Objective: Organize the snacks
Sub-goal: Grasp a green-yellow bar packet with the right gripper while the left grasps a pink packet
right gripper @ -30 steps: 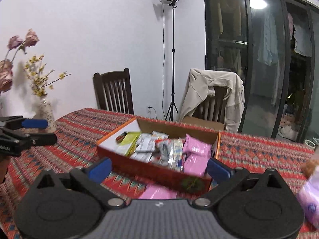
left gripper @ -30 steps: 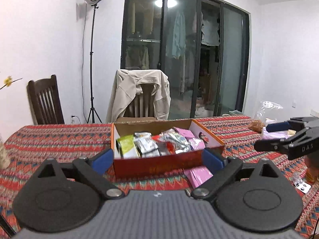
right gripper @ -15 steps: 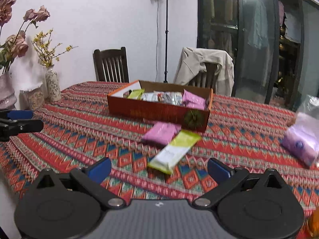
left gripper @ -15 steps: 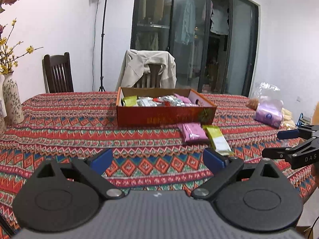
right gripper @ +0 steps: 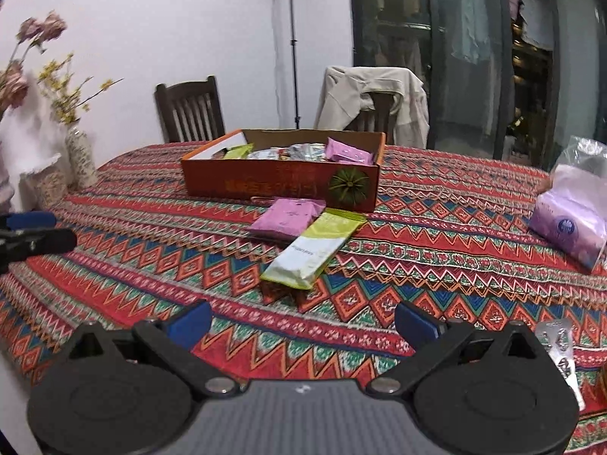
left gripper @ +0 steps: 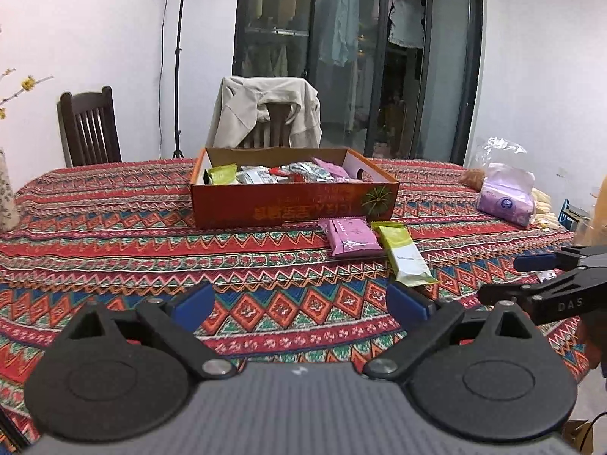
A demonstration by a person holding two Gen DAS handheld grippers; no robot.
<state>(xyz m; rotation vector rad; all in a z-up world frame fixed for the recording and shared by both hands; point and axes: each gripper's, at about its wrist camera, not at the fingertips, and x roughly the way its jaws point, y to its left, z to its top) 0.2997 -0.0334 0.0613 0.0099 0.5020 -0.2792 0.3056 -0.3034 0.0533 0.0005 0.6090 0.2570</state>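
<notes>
Both grippers had drawn back from the snack box point(left gripper: 294, 204); left gripper point(left gripper: 299, 299) and right gripper point(right gripper: 303, 322) gaped wide, empty. Next, probably grasp the green packet point(right gripper: 315, 250) or the pink packet point(right gripper: 288, 218).

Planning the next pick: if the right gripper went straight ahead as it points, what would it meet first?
Probably the green packet on the tablecloth, ahead of the open right gripper; depth is uncertain.

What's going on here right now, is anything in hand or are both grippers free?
Both are free. The left gripper and right gripper are open and empty, held above the near part of the patterned tablecloth. The orange box already holds several snack packets. Two are outside it, in front of its right end: a pink packet and a green packet, which looks to overlap the pink one's edge.
</notes>
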